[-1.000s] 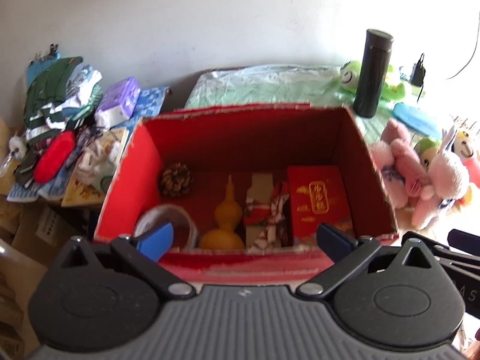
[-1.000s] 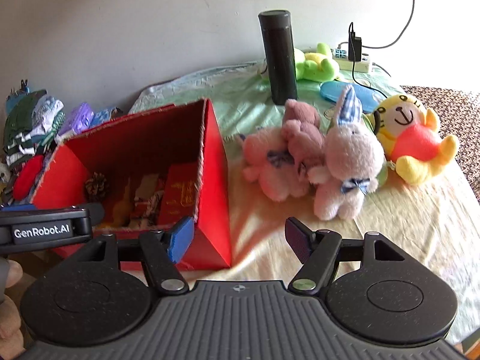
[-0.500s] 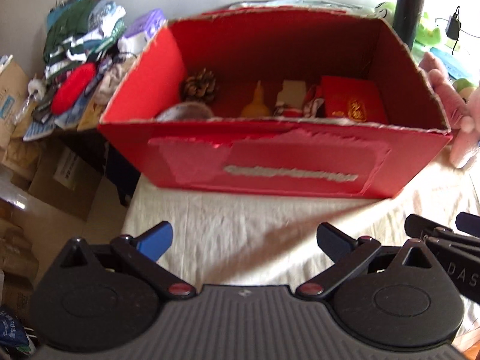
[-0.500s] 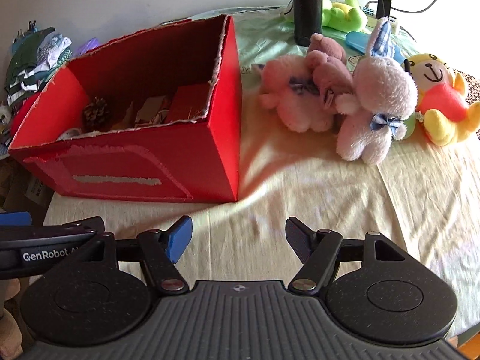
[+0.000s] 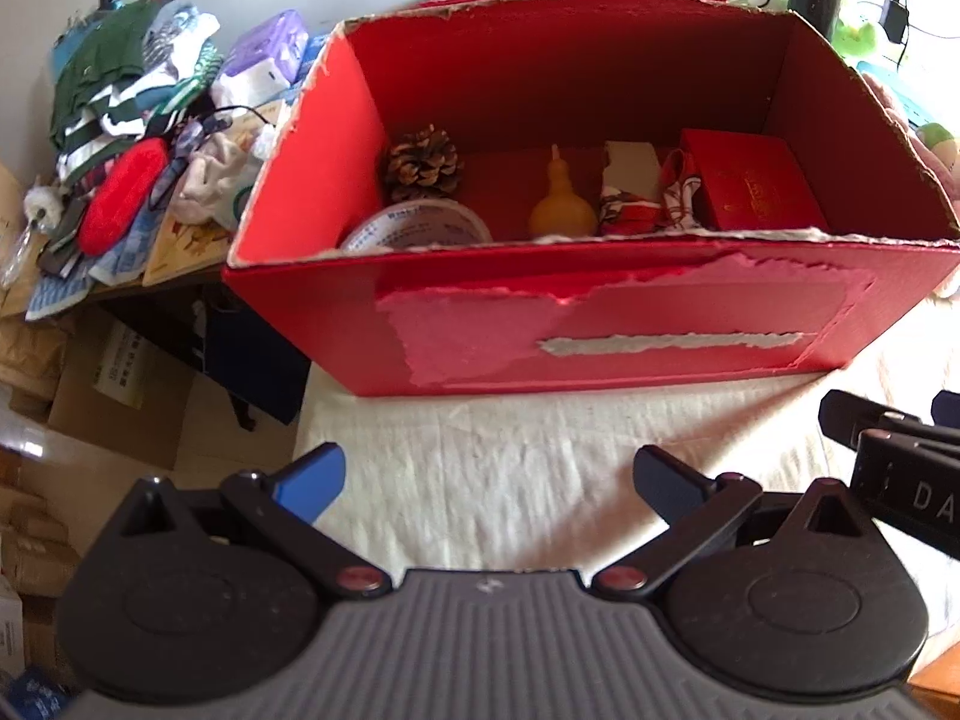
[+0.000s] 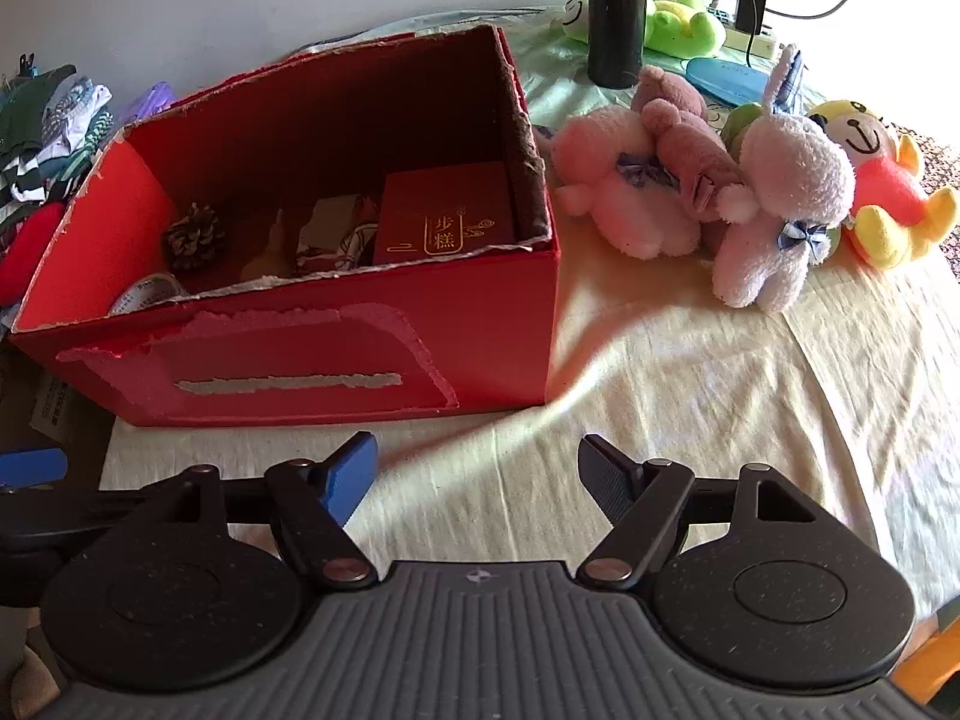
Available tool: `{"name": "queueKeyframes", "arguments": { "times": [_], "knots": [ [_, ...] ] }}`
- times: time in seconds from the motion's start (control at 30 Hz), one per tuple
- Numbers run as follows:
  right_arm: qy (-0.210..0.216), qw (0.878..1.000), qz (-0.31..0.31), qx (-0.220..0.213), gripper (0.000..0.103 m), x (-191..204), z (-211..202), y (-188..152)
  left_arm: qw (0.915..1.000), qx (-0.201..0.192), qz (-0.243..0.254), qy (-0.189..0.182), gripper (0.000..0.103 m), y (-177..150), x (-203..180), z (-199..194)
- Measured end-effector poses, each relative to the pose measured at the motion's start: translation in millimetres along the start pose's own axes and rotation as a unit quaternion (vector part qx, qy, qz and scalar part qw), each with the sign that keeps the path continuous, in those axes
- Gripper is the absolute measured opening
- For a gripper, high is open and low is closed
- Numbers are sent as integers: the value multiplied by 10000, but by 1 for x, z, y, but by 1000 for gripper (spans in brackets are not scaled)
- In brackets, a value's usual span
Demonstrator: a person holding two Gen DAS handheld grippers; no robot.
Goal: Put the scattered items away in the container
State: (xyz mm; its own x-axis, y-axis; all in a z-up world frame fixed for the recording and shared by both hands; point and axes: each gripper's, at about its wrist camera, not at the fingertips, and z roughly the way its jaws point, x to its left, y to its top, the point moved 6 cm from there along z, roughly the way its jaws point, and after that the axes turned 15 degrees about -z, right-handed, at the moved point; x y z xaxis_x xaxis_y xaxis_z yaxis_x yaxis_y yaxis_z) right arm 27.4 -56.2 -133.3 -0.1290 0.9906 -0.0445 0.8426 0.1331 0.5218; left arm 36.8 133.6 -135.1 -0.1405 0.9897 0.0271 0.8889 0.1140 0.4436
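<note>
Right wrist view | red box (image 6: 312,354) on the cloth holds pine cone (image 6: 193,237), gourd (image 5: 561,210), red packet (image 6: 447,219) | plush toys (image 6: 708,180) beside it, not yet boxed | left gripper (image 5: 489,477) and right gripper (image 6: 477,474) gape empty, the right's jaws just widened

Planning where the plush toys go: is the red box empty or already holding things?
Partly filled. The red box holds a pine cone, gourd, tape roll and a small red packet.
</note>
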Motion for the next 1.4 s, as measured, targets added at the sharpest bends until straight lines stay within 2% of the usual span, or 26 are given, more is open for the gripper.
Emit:
{"name": "queueKeyframes", "arguments": {
  "times": [0.13, 0.37, 0.73, 0.97, 1.2, 1.4],
  "knots": [
    [-241, 9996, -51, -153, 77, 12, -9, 6, 9998, -152, 125, -101, 102, 7, 9, -1],
    [-251, 9979, 346, -481, 80, 27, -19, 6, 9991, -148, 253, -319, 102, 13, 27, -2],
    [-462, 9921, 350, -1109, 80, 44, -46, 24, 9965, -666, 222, -451, 102, 35, 41, -30],
    [-531, 9923, 202, -1102, 80, 40, -44, 33, 9969, -600, 53, -503, 102, 45, 39, -31],
    [-487, 9919, 29, -1175, 80, 31, -43, 51, 9962, -784, -145, -364, 102, 61, 30, -38],
    [-614, 9898, -455, -1200, 81, 23, -40, 73, 9962, -792, -295, -229, 102, 76, 17, -37]
  ]
}}
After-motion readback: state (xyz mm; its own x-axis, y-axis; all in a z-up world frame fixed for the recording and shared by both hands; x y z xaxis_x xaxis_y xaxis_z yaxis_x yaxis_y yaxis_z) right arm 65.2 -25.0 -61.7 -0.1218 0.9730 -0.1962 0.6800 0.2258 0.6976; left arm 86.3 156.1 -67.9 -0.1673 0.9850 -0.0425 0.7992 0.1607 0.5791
